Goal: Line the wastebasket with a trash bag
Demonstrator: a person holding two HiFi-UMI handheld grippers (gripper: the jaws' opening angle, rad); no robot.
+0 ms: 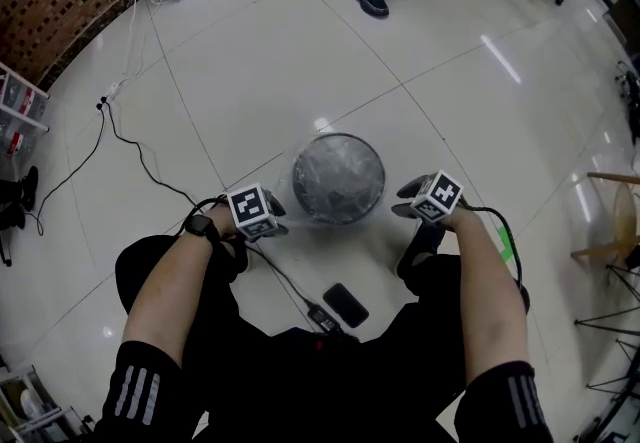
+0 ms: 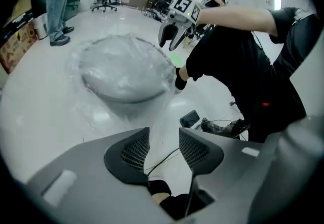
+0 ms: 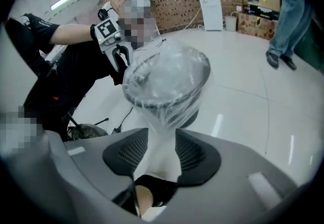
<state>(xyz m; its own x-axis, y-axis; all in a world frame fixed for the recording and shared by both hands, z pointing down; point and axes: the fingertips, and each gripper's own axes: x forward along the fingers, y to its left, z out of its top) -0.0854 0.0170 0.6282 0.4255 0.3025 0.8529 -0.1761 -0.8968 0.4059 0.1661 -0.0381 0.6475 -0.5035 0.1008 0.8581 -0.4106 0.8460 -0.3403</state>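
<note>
Left gripper [image 2: 163, 148]: jaws apart, trash bag [image 2: 126, 66] film loose between.
Right gripper [image 3: 161, 153]: same, nothing pinched.
Risk: unpinned, I fear the film slips off the wastebasket [image 1: 338, 138] rim.

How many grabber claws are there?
2. The left gripper is at the left side of the wastebasket, the right gripper at its right side. No others seem hidden.
</note>
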